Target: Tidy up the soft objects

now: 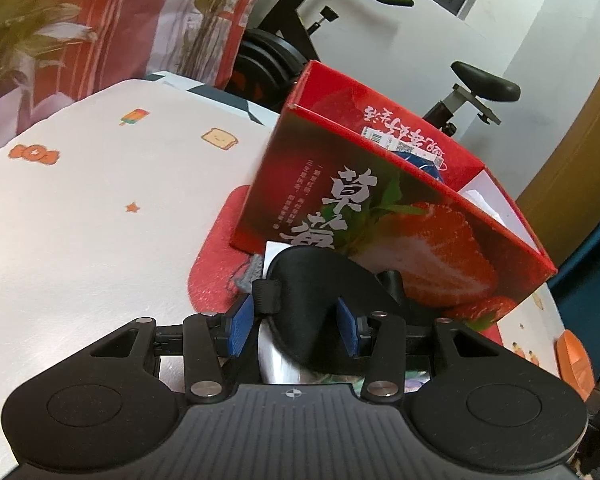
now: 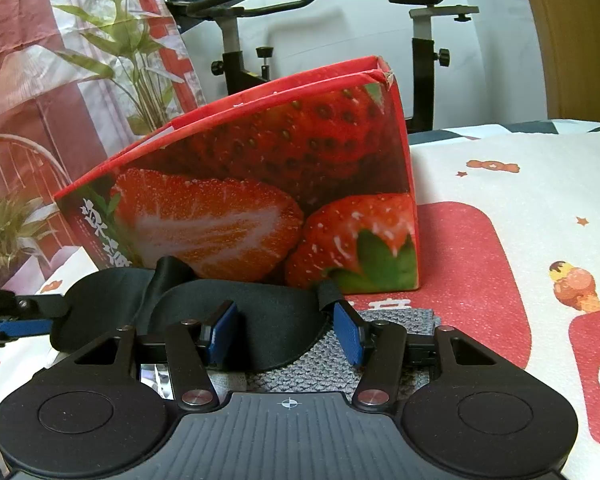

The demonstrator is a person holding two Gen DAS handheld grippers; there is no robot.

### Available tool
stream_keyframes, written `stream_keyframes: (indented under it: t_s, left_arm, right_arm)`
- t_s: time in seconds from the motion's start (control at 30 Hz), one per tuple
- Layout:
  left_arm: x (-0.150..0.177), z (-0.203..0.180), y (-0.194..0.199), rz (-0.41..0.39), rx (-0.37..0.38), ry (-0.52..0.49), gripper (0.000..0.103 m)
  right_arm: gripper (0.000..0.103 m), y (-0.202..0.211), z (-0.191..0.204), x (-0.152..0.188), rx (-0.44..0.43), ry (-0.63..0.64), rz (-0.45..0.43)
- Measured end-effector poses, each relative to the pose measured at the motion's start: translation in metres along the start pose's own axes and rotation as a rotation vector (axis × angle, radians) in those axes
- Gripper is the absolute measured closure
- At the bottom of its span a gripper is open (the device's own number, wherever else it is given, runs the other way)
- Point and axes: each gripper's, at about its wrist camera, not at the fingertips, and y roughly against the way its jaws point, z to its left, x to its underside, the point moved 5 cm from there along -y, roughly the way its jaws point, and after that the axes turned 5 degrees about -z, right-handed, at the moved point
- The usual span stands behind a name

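The black sleep mask (image 1: 320, 280) lies stretched between my two grippers, just in front of the strawberry box (image 1: 380, 216). One end of it sits between the blue pads of my left gripper (image 1: 296, 326), whose fingers stand partly open on either side of the fabric; I cannot tell whether they press it. The other end sits in my right gripper (image 2: 286, 332), equally parted, with the mask's rounded lobe filling the gap; again I cannot tell if it is pinched. From the right wrist, a blue pad of the left gripper (image 2: 24, 326) shows at the mask's far end.

The mask is smooth, matte, padded cloth with a ribbed elastic strap (image 1: 266, 294). Under it lies a grey knitted cloth (image 2: 332, 360), coarse and woven, on a red foam mat (image 2: 472, 272). The box is glossy cardboard, open-topped, printed with cut strawberries. All of it rests on a pale tablecloth (image 1: 100, 220) with sweets printed on it. Behind stands an exercise bike (image 2: 424, 40).
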Motion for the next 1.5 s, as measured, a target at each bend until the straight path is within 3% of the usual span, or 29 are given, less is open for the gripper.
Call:
stream_keyframes:
  t_s: [0.47, 0.57, 0.8, 0.93, 1.0, 1.07, 1.2, 1.5]
  left_arm:
    - [-0.005, 0.007, -0.009, 0.004, -0.012, 0.041, 0.051]
    - [-0.006, -0.002, -0.004, -0.009, 0.002, -0.002, 0.052]
    - [-0.015, -0.034, 0.024, -0.128, 0.052, -0.142, 0.053]
    - [-0.015, -0.047, 0.028, -0.144, 0.099, -0.173, 0.058]
    - [-0.011, -0.046, 0.020, -0.113, 0.094, -0.163, 0.075]
    - [-0.007, -0.038, 0.013, -0.087, 0.082, -0.126, 0.080]
    - [-0.003, -0.019, 0.003, -0.060, 0.069, -0.061, 0.083]
    - [0.005, -0.007, -0.008, -0.033, 0.050, -0.053, 0.083]
  right_arm:
    - [0.053, 0.001, -0.003, 0.000, -0.011, -0.007, 0.000]
    - [0.053, 0.001, -0.003, 0.000, -0.011, -0.007, 0.000]
    - [0.053, 0.001, -0.002, 0.000, -0.011, -0.007, 0.000]
    - [0.053, 0.001, -0.003, 0.000, -0.012, -0.009, 0.000]
    - [0.053, 0.001, -0.003, 0.000, -0.012, -0.009, 0.000]
    - [0.052, 0.001, -0.003, 0.000, -0.013, -0.009, 0.000]
    - [0.052, 0.001, -0.004, 0.000, -0.017, -0.015, 0.000]
    - [0.050, 0.002, -0.011, -0.003, -0.053, -0.071, 0.006]
